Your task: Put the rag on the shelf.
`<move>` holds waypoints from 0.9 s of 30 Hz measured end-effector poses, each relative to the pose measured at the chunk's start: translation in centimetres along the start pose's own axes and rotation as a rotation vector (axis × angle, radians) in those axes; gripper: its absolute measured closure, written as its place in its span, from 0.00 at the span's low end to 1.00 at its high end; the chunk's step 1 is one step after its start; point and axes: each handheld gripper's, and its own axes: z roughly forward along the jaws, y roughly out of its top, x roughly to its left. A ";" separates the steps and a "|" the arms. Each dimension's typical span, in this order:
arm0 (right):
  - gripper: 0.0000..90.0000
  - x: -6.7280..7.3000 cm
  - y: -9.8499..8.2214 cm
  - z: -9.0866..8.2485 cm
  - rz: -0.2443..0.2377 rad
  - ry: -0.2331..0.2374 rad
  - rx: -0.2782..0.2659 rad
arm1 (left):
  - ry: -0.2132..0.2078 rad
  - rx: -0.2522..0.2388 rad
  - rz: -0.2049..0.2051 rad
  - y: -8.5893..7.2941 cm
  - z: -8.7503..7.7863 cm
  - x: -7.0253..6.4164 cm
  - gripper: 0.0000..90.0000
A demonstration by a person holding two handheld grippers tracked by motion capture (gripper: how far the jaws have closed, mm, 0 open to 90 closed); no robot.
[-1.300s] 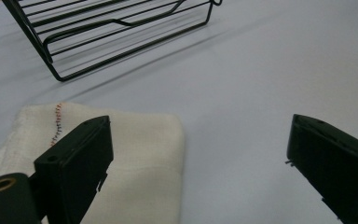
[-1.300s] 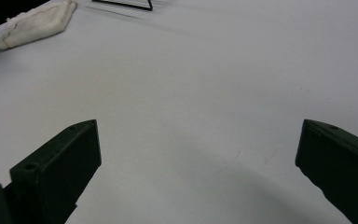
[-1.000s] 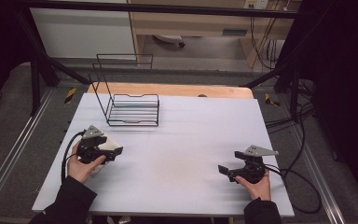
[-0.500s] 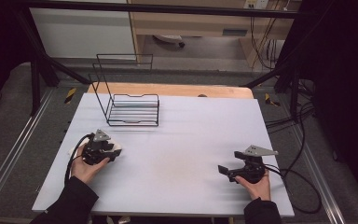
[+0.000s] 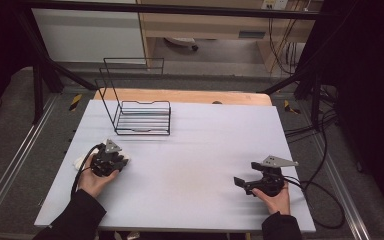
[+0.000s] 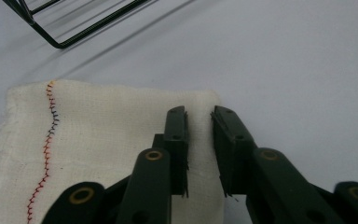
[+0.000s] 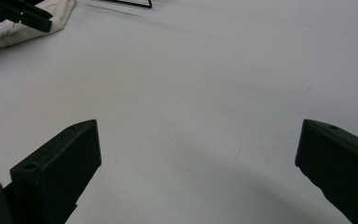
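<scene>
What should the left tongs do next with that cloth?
Probably finish closing. The left tongs have just been closing over the white cloth's edge, but a narrow gap remains, with fabric in it. Pinch it fully before lifting toward the wire rack.

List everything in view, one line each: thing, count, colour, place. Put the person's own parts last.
cloth: one, cream with a red and dark stitched line, near left of the table, under the left gripper.
rack: one, black wire, far left of the table, beyond the cloth.
table: one, white top with a wooden strip at its far edge.
left gripper: one, black, over the cloth's right edge; its jaws have just been closing and stand close together with a fold of cloth between them.
right gripper: one, black, near right of the table, jaws wide apart over bare table.
hands: two, left hand and right hand, dark sleeves, at the near edge.
</scene>
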 end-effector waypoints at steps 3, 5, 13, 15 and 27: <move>0.01 0.0 0.0 0.0 0.001 0.001 -0.001 | -0.001 0.003 -0.009 0.1 -0.1 0.0 0.90; 0.01 0.0 0.0 0.0 -0.001 0.001 -0.001 | -0.005 0.002 -0.017 0.1 -0.1 0.1 0.92; 0.01 0.0 0.0 0.0 0.002 0.002 0.002 | -0.055 -0.015 -0.096 0.7 -1.2 -0.8 0.93; 0.01 0.0 0.0 0.1 0.002 0.003 0.003 | -0.058 -0.012 -0.102 0.8 -1.2 -1.1 0.93; 0.01 0.0 0.0 0.1 0.001 0.004 0.004 | -0.155 -0.022 -0.067 1.8 -0.6 -5.4 0.92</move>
